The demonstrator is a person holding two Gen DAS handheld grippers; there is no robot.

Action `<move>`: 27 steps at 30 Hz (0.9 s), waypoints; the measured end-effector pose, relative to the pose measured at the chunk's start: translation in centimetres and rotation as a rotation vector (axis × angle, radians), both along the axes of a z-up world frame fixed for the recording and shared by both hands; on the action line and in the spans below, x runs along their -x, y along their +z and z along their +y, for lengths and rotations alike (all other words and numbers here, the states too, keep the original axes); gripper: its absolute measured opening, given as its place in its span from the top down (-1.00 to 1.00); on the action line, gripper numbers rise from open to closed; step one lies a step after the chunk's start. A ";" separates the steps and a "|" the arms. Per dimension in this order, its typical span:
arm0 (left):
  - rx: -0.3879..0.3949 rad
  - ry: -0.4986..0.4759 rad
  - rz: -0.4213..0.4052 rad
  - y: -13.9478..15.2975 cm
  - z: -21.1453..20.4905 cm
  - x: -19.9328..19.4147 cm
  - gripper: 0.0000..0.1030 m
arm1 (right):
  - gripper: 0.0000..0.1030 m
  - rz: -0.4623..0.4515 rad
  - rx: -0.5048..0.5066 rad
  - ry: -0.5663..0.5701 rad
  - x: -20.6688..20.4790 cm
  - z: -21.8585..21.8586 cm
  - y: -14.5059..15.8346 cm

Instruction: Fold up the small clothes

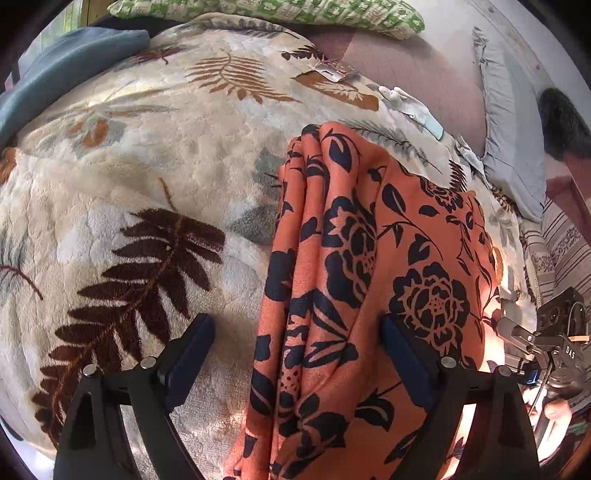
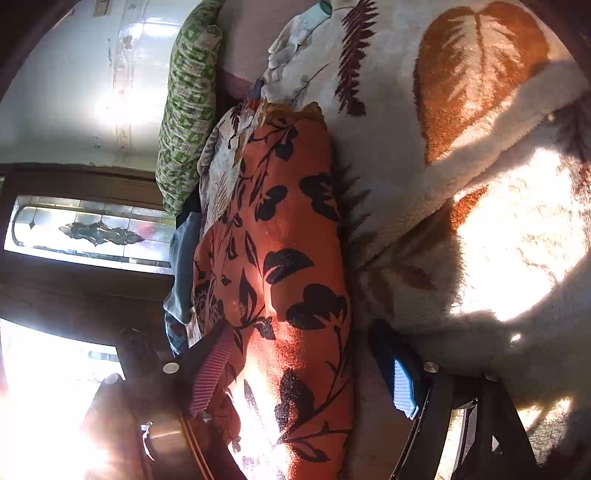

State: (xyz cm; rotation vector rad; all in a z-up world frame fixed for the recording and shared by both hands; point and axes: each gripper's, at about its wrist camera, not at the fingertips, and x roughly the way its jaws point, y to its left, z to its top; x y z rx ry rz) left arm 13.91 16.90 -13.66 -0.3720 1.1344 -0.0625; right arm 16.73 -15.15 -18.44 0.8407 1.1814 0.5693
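An orange garment with a dark floral print (image 1: 369, 258) lies folded into a long, narrow bundle on a cream fleece blanket with a fern-leaf pattern (image 1: 147, 177) that covers the bed. Several lengthwise pleats run along the bundle's one side, and it stretches away from both cameras toward the head of the bed.

The left gripper (image 1: 299, 362) hovers over the near end of the bundle with its fingers spread wide. One finger (image 1: 192, 347) stands over bare blanket; the other (image 1: 402, 354) is against the garment's broad flat part, with the pleated folds between the two. The pads do not press the cloth.

The right gripper (image 2: 306, 369) straddles the same bundle (image 2: 288, 258) from another side, seen in the right wrist view. Its fingers are parted, one pad (image 2: 210, 373) beside the cloth's edge and the other (image 2: 402, 384) over the blanket (image 2: 424, 184); strong sun glare makes it hard to tell whether the near pad touches the fabric. In the left wrist view the right gripper's body appears at the bed's far right edge.

A green patterned pillow (image 1: 295, 11) lies at the head of the bed, with a blue cloth (image 1: 66, 62) next to it.
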 end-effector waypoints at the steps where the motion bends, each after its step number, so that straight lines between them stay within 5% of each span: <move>1: -0.002 0.001 0.004 0.0 -0.1 0.0 -0.80 | -0.12 0.001 0.029 0.013 0.0 0.2 0.2; 2: 0.003 0.004 0.009 0.1 0.0 -0.1 -0.79 | 0.03 0.015 0.038 0.024 -0.1 0.4 0.1; 5: 0.076 -0.006 0.001 0.9 0.2 0.0 -0.79 | 0.07 0.017 0.012 0.002 0.1 0.3 0.5; 6: 0.102 -0.013 -0.010 1.0 0.3 -0.1 -0.79 | 0.02 0.007 0.002 0.000 0.2 0.3 0.7; 8: 0.070 -0.004 0.015 0.2 0.3 -0.6 -0.80 | -0.40 0.026 -0.003 -0.005 -0.1 0.1 -0.3; 10: 0.051 -0.021 0.014 -0.5 0.0 -0.7 -0.86 | -0.40 0.038 -0.038 -0.019 -0.2 -0.1 -1.0; 11: 0.033 -0.027 0.014 -0.3 -0.3 -0.7 -0.77 | -0.37 0.028 -0.025 0.003 -0.4 0.2 -0.7; 12: 0.044 -0.052 0.006 0.2 -0.7 -0.8 -0.52 | -0.06 0.007 -0.002 0.041 -0.5 0.9 -0.2; 13: 0.091 -0.087 0.003 0.6 -1.1 -0.9 0.13 | 0.09 0.005 0.041 0.068 -0.6 1.6 0.0; 14: 0.057 -0.084 -0.008 1.4 -1.4 -0.8 0.28 | 0.13 0.005 0.075 0.074 -0.6 1.9 0.1; 17: -0.033 -0.112 -0.027 2.9 -2.7 -0.7 0.40 | 0.26 -0.033 0.107 0.085 -0.6 2.3 1.8; 27: 0.042 -0.132 -0.254 12.5 -6.4 -0.3 0.43 | 0.30 -0.261 0.185 0.093 -0.9 -0.6 13.6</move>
